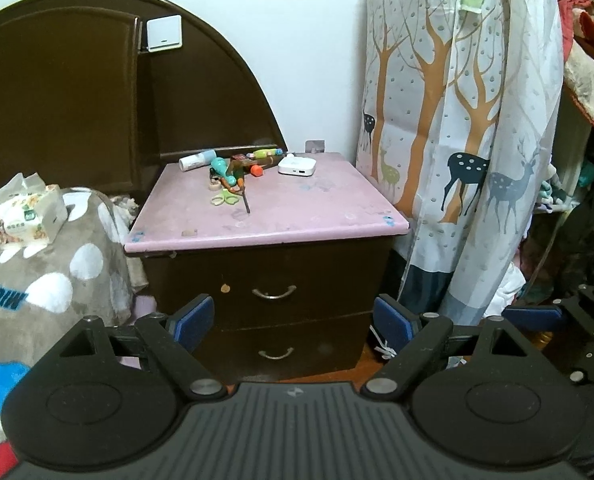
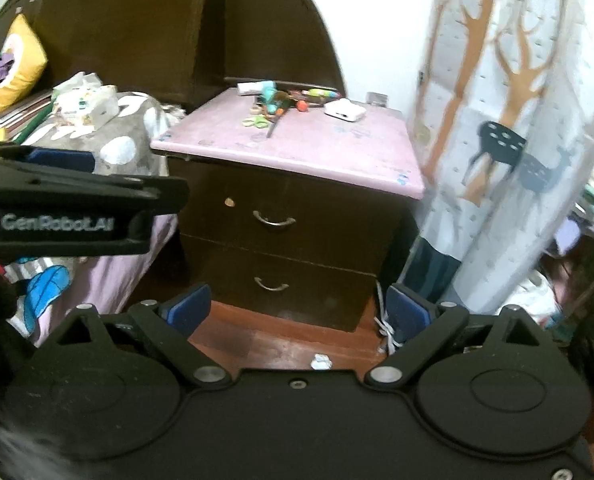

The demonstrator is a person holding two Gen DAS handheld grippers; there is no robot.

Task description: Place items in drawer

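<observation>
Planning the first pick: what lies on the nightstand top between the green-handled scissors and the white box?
In the left wrist view, a dark screwdriver lies between the scissors and the white box; beyond it the pink top is bare.

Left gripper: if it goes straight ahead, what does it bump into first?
Probably the nightstand's dark front, near the lower drawer handle. The left gripper is open and empty; depth is hard to judge.

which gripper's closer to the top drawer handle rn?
Left, by a little, going by how large the nightstand looks in each view. Left gripper faces the top drawer handle squarely; right gripper sits farther back, off to the right. Both jaws open, empty.
</observation>
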